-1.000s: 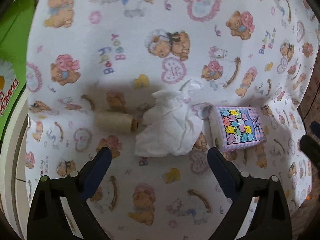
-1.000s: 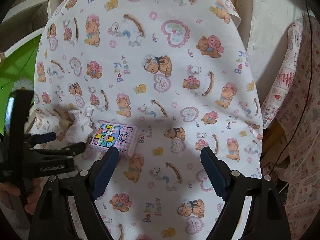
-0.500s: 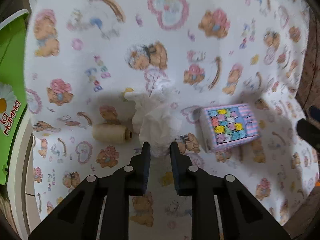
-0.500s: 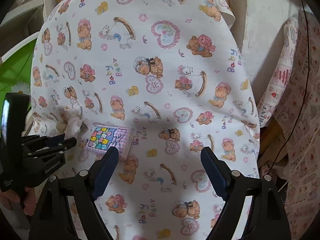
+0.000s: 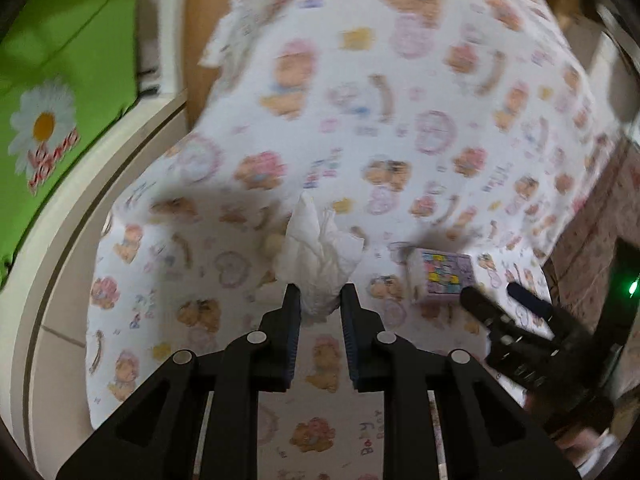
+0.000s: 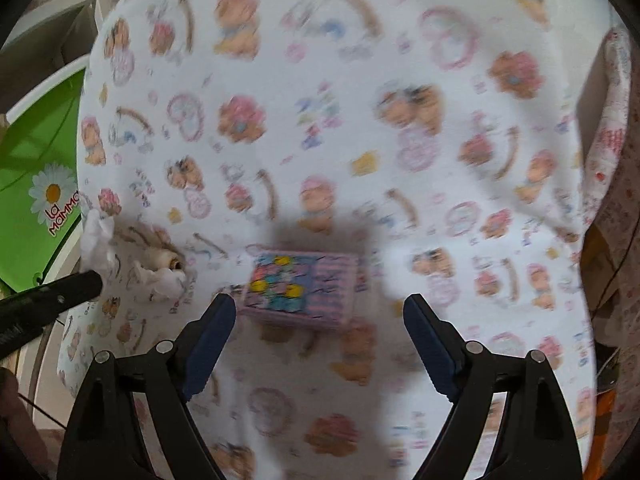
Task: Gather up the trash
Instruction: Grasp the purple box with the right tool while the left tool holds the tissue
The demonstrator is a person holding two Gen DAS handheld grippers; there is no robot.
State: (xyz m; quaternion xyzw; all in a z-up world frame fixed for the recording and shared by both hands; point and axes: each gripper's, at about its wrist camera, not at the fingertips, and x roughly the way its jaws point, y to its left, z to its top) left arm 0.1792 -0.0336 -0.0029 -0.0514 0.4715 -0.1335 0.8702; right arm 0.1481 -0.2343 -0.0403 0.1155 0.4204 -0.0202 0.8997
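My left gripper is shut on a crumpled white tissue and holds it up off the teddy-bear cloth. The tissue also shows in the right wrist view. A small pink patterned box lies on the cloth just ahead of my right gripper, which is open and empty, its jaws spread wider than the box. The box also shows in the left wrist view. A small cream roll lies on the cloth left of the box.
A green bin with a daisy logo stands beyond the left edge of the cloth, also in the right wrist view. A white rim runs beside it. Another patterned fabric hangs at the right.
My left gripper closed on the tissue and lifted it off the cloth toward the left. My right gripper moved left toward the box, which now lies just ahead of its open jaws.
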